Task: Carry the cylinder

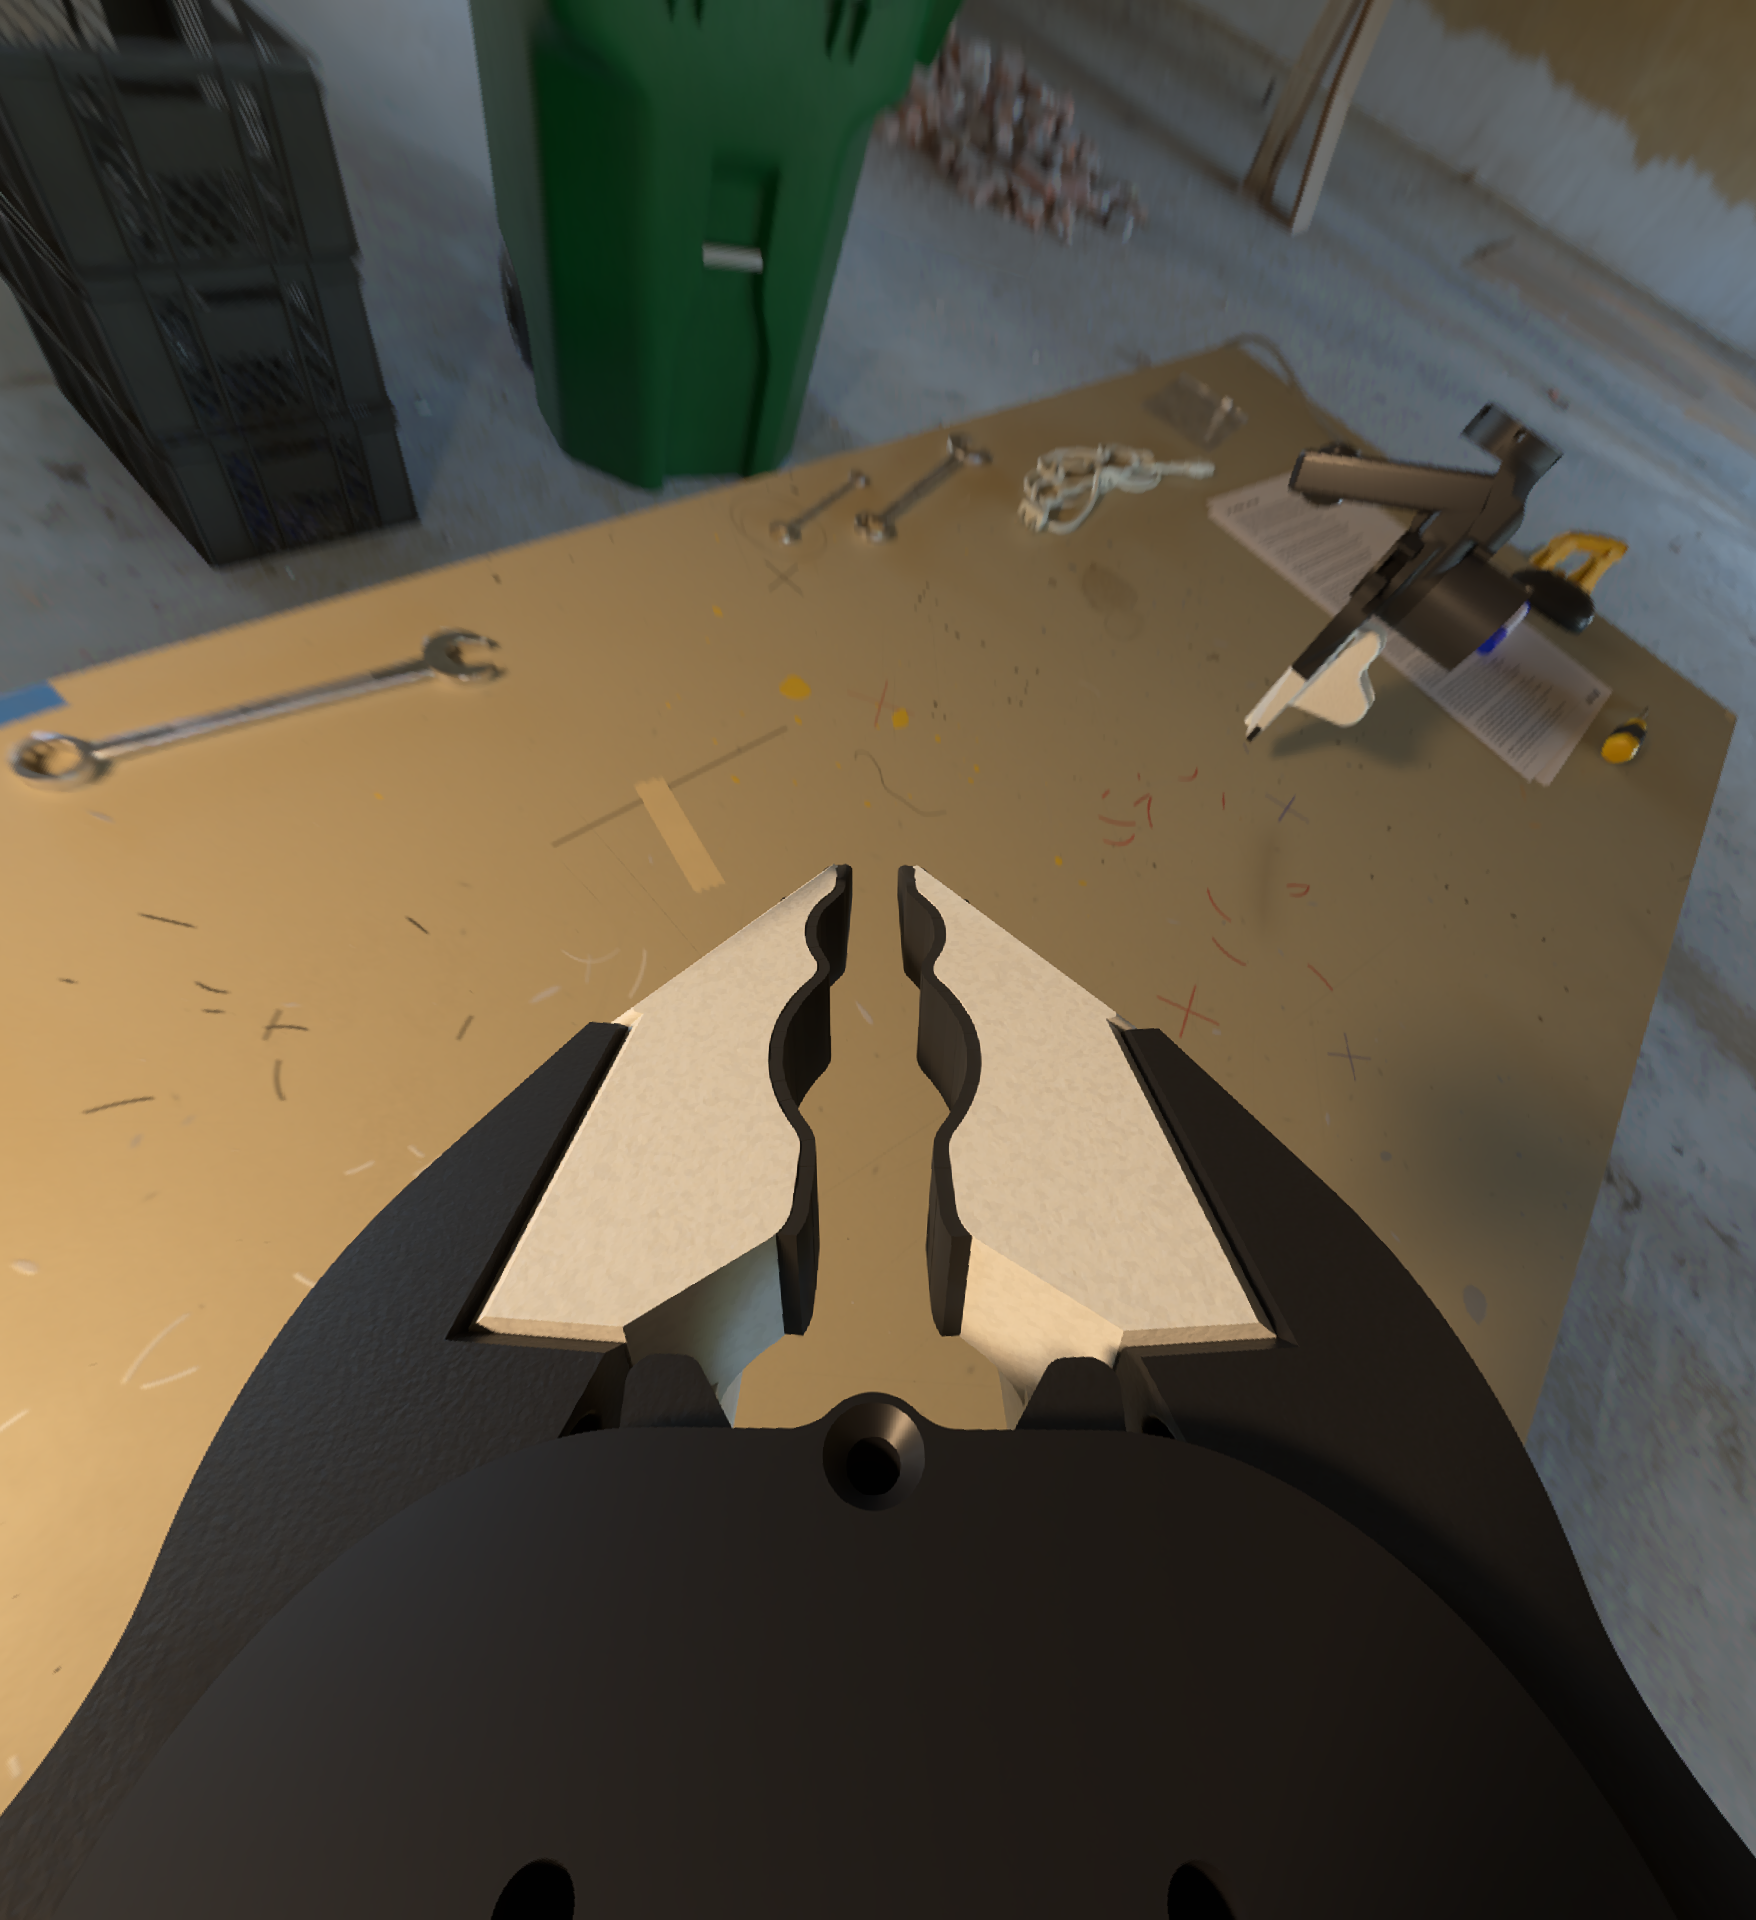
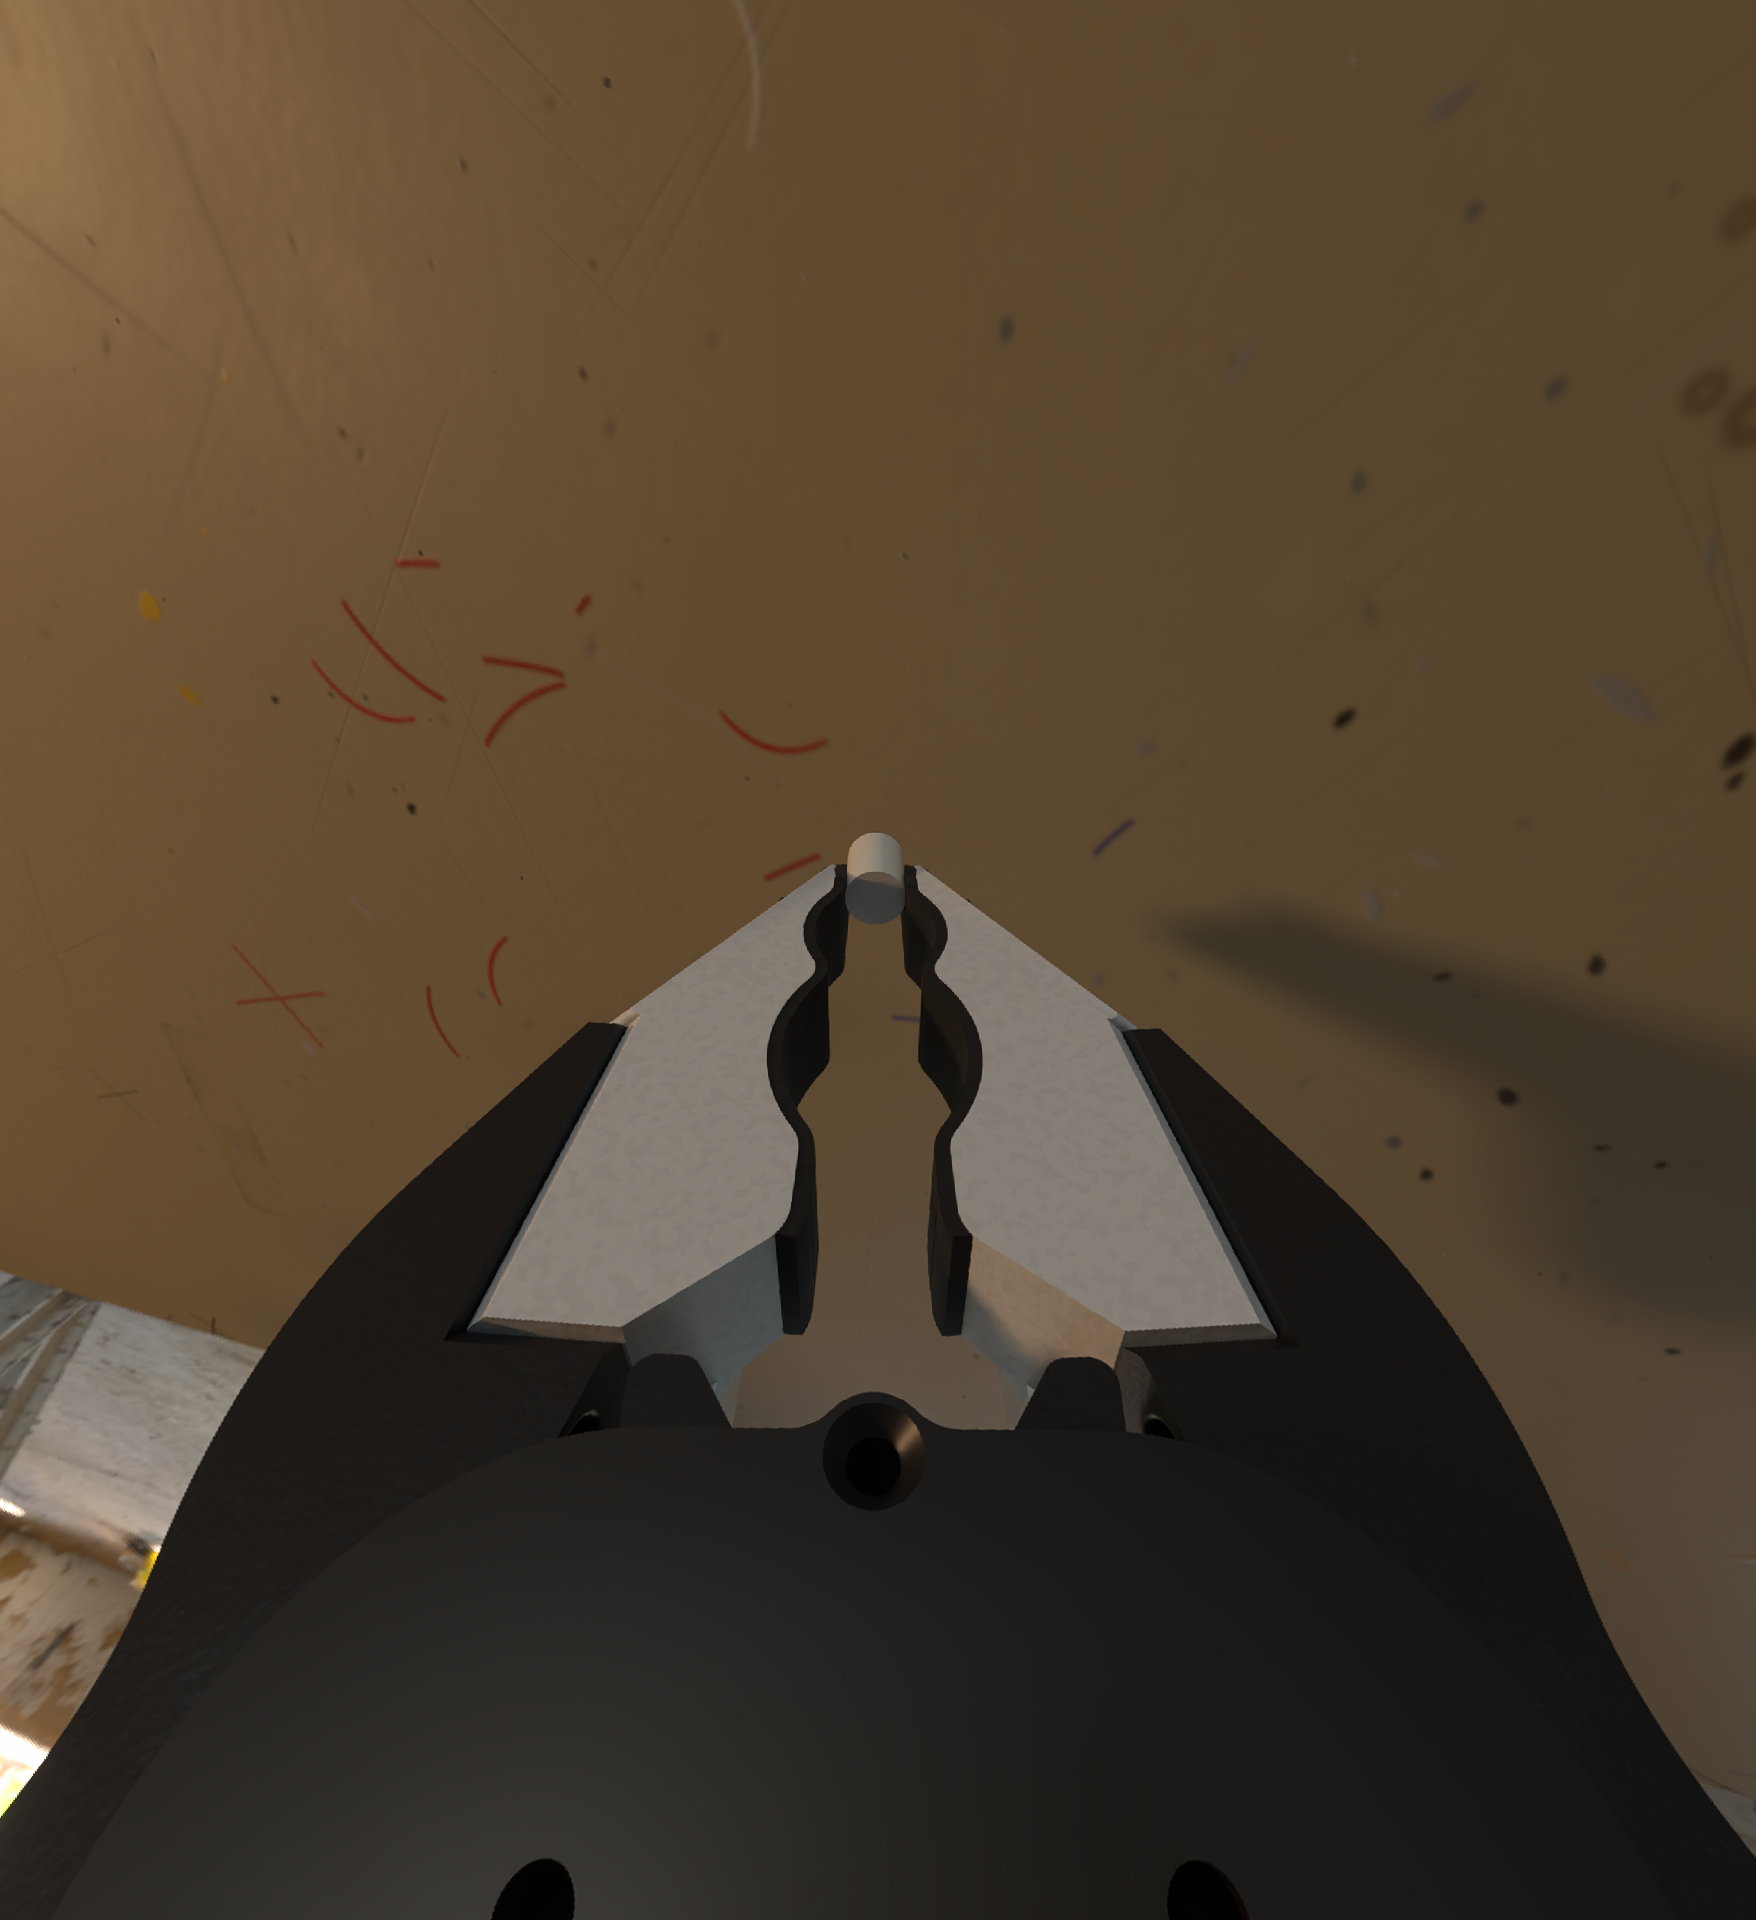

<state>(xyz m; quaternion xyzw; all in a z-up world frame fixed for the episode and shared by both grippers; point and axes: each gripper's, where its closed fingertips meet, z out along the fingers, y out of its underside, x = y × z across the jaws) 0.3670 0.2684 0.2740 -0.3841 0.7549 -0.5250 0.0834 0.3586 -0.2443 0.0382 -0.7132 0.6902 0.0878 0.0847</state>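
Left gripper (image 1: pixel 874 871) is idling, jaws nearly together on nothing; right gripper (image 2: pixel 874 871) is pinching the cylinder (image 2: pixel 874 878).

Going left to right: the left gripper is hovering over the bench (image 1: pixel 334 1039), its tips a narrow gap apart with nothing between them, while a big wrench (image 1: pixel 250 710) is lying far left and two small wrenches (image 1: pixel 874 494) are lying farther back. Off at the right of that view the right gripper (image 1: pixel 1315 681) is tilting down, clear of the bench. Its own camera is showing the small white cylinder sitting right at the fingertips (image 2: pixel 830 894), axis along the fingers, one end poking past them. Being short, smooth and probably rigid and light, it is looking prone to slip or twist out; a hold deeper in, across the middle of its curved side, seems safer than this tip pinch.
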